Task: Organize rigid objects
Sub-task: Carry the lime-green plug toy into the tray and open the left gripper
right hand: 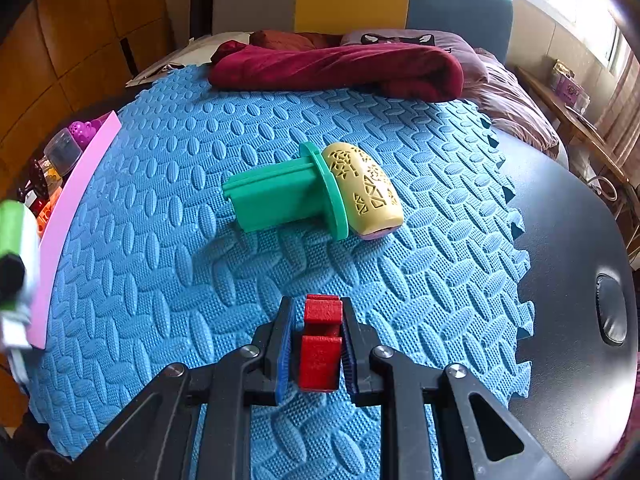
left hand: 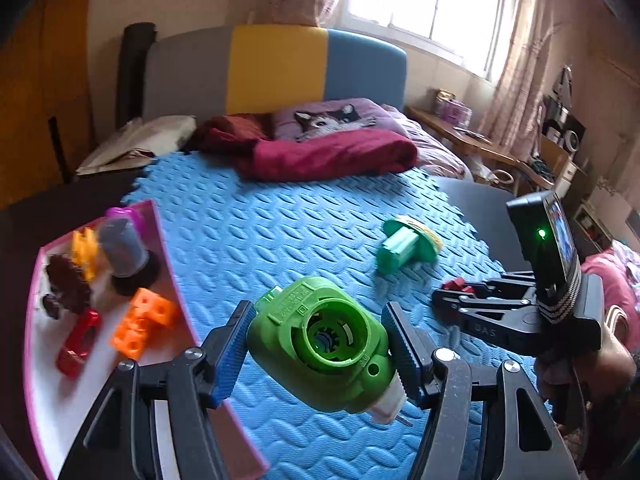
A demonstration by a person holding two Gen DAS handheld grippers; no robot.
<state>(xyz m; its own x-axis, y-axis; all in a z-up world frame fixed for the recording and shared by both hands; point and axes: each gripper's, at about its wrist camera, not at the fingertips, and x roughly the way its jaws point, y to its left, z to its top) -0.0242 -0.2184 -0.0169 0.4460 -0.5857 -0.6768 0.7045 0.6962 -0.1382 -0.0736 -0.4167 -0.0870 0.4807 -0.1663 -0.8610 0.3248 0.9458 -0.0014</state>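
My left gripper is shut on a bright green plastic housing with a round opening, held above the blue foam mat beside the pink tray. My right gripper is shut on a red block low over the mat; it also shows in the left wrist view. A teal and cream plastic piece lies on its side mid-mat, also seen in the left wrist view.
The pink tray holds an orange cube cluster, a red piece, a dark gear, a yellow piece and a grey capsule. A maroon blanket lies at the mat's far edge. Black tabletop lies right.
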